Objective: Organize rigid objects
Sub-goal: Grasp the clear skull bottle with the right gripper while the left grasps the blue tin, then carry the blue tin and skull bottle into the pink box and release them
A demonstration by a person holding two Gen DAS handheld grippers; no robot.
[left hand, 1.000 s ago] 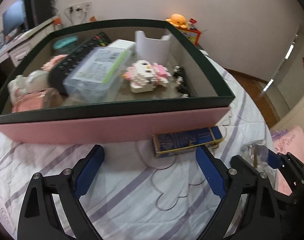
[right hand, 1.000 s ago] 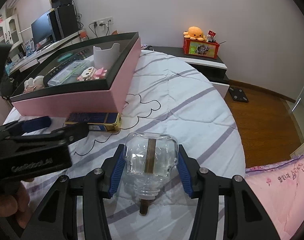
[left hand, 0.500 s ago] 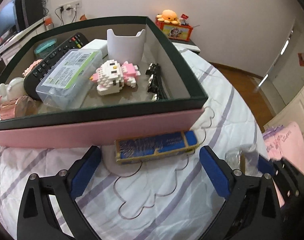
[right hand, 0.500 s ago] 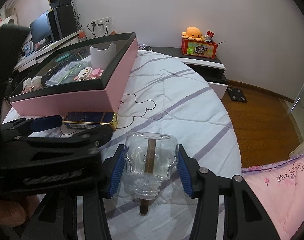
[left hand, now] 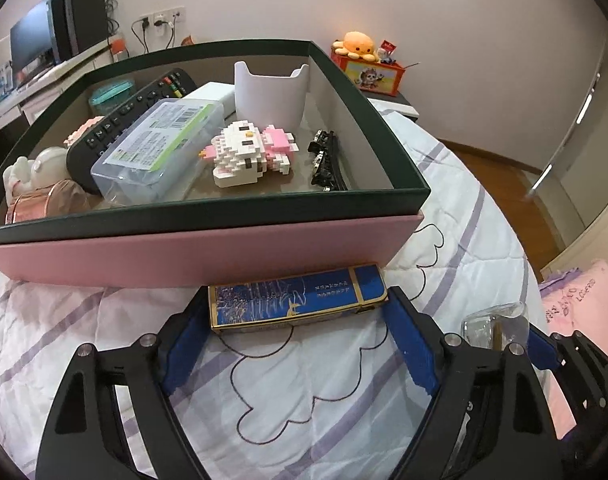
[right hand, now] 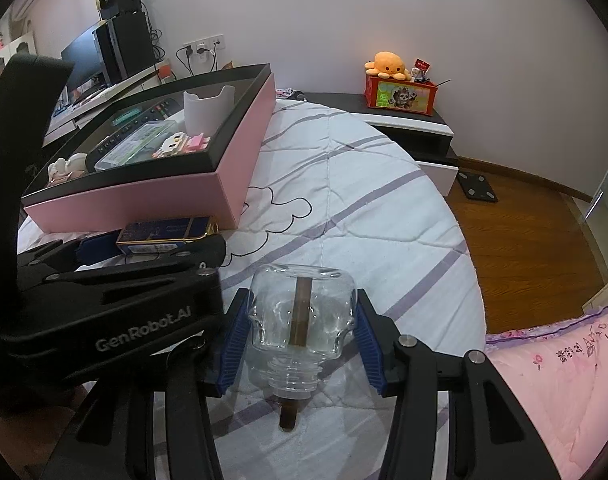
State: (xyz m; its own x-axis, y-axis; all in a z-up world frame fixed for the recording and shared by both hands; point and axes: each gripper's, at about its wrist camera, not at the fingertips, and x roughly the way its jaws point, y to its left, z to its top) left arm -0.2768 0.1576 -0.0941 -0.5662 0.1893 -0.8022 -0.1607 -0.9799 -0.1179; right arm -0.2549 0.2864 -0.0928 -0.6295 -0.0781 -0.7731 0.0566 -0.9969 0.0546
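A blue and gold tin [left hand: 298, 298] lies on the bedspread against the front wall of the pink box [left hand: 208, 250]. My left gripper [left hand: 296, 320] is open, its blue pads either side of the tin's ends. The tin also shows in the right wrist view [right hand: 164, 232]. My right gripper [right hand: 300, 328] is shut on a clear skull-shaped glass bottle [right hand: 302, 316] with a brown stick in it, held over the bed to the right of the left gripper [right hand: 104, 312]. The bottle also shows in the left wrist view [left hand: 492, 322].
The box holds a remote [left hand: 132, 116], a clear plastic case [left hand: 160, 144], a block-built cat figure [left hand: 248, 152], a white cup [left hand: 270, 94], black clips [left hand: 326, 162] and other small items. A pink pillow [right hand: 556, 380] lies right. A nightstand with an orange plush [right hand: 388, 66] stands beyond the bed.
My left gripper has moved forward and down until its pads flank the blue tin. The right gripper still holds the glass bottle in the same place.
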